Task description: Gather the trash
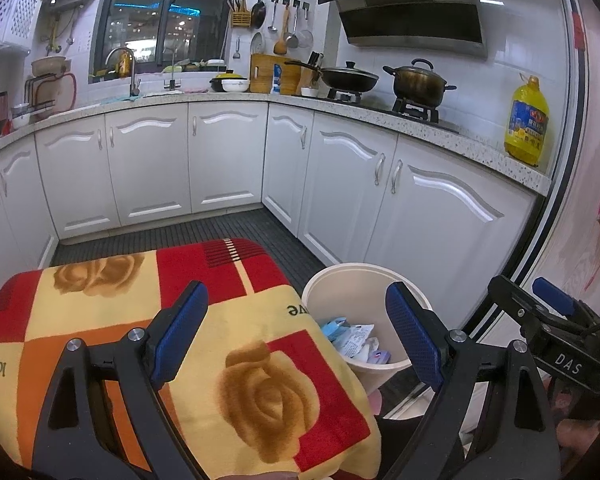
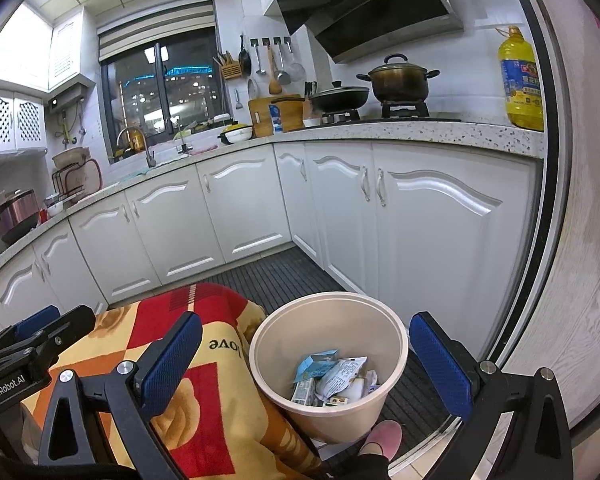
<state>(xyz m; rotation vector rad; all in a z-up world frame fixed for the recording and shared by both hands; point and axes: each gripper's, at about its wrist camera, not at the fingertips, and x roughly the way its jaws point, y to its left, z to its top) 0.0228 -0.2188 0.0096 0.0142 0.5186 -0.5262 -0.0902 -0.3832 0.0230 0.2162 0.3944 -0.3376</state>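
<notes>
A cream plastic bin [image 1: 342,274] [image 2: 328,304] stands on the dark floor beside a low table draped in a red, orange and yellow rose-patterned cloth [image 1: 100,304] [image 2: 204,400]. Crumpled blue-and-white wrappers and small cartons [image 1: 356,342] [image 2: 332,376] lie in the bin's bottom. My left gripper [image 1: 296,332] hangs open over the cloth's right edge and the bin, with nothing between its blue pads. My right gripper [image 2: 306,364] is open above the bin, also empty. Each gripper shows at the edge of the other's view: the right one [image 1: 532,292], the left one [image 2: 56,320].
White cabinets [image 1: 228,160] wrap around under a speckled counter [image 2: 420,136] with pots on a stove [image 1: 418,82], a sink and a yellow oil bottle [image 1: 526,124]. A dark ribbed mat [image 2: 292,272] covers the floor. A pink slipper [image 2: 382,438] is by the bin. A door frame [image 2: 548,200] stands right.
</notes>
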